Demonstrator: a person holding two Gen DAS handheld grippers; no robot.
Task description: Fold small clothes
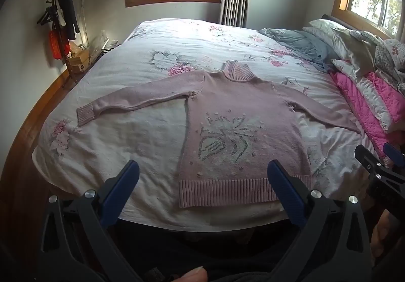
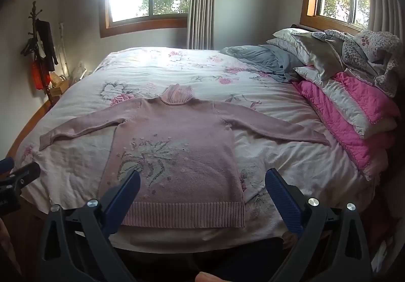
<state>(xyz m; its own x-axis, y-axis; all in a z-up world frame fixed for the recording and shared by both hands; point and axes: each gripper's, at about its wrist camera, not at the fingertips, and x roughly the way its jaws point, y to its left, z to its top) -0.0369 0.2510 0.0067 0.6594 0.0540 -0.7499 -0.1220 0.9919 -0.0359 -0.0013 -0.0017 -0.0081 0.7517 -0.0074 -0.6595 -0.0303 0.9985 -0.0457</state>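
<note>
A pink knit turtleneck sweater (image 1: 240,115) (image 2: 177,145) lies flat on the bed, front up, with a grey-white knitted motif on its chest. Both sleeves are spread out to the sides and the ribbed hem is near the bed's front edge. My left gripper (image 1: 202,170) hangs open above the hem, holding nothing. My right gripper (image 2: 202,178) is open too, over the hem's right part, with nothing between its blue fingers. Each gripper shows at the edge of the other's view.
The bed has a white floral cover (image 1: 157,59) (image 2: 278,135). A grey blanket (image 2: 263,59), pillows (image 2: 316,51) and a pink quilt (image 2: 341,115) are piled at the right. A coat stand (image 1: 59,18) and cluttered side table (image 1: 81,56) stand at the left wall.
</note>
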